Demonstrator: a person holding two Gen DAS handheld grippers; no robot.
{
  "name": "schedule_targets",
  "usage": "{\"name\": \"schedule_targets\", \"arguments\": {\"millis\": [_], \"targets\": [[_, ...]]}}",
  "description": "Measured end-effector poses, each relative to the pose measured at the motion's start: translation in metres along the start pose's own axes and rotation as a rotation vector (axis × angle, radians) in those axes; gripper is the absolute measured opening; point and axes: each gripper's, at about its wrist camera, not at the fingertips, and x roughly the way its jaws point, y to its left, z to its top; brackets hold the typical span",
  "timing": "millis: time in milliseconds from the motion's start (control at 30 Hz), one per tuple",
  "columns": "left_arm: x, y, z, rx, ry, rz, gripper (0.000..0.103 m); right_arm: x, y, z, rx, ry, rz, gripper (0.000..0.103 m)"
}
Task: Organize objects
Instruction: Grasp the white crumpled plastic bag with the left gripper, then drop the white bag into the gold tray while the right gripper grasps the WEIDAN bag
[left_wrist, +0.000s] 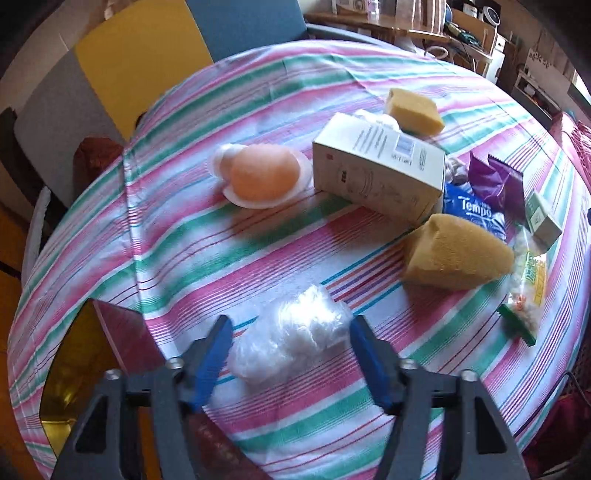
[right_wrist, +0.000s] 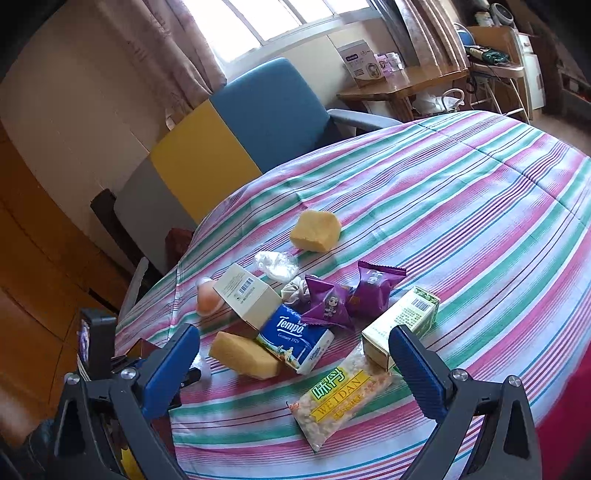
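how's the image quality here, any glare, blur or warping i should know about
Left wrist view: daylight glares off the clear plastic bag between the tongs, washing out its detail; the peach object looks soft. Right wrist view: the window is blown out white. Both views bow the striped tablecloth and darken at the corners.

Daylight pours through a curtained window (right_wrist: 295, 22) above a blue, yellow and grey panelled chair (right_wrist: 236, 136) (a cluttered wooden side table (right_wrist: 402, 86) stands nearby).

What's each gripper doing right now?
Left gripper: open, straddling the clear plastic bag, pads not touching.
Right gripper: open, holding nothing.
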Motion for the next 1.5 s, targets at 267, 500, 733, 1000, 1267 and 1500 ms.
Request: {"name": "schedule_targets", "arguments": {"millis": [267,500,733,1000,1267,1500], "targets": [[-0.017,0.001,-0.009,-0.056,-0.067,-0.076,0.039,-0.001,-0.005,0.002,0.021,-0.013,-0.030,0.103],[-0.085,-0.004,-0.040,-0.122,-0.234,-0.177,0.039,0.004,-0.016,0.003,0.081,0.016,-0.060,0.103],[-0.135,-0.001,-0.078,-0.168,-0.334,-0.214,0.039,0.016,-0.016,-0.001,0.074,0.088,-0.150,0.099],[-0.159,0.020,-0.118,-0.220,-0.381,-0.207,0.039,0.042,-0.017,-0.028,0.109,0.274,-0.205,0.081],[-0.158,0.065,-0.167,-0.335,-0.376,-0.169,0.039,0.064,-0.019,-0.036,0.097,0.329,-0.270,0.067],[-0.145,0.144,-0.220,-0.556,-0.327,-0.088,0.039,0.080,-0.005,-0.038,-0.017,0.356,-0.357,0.053]]}}
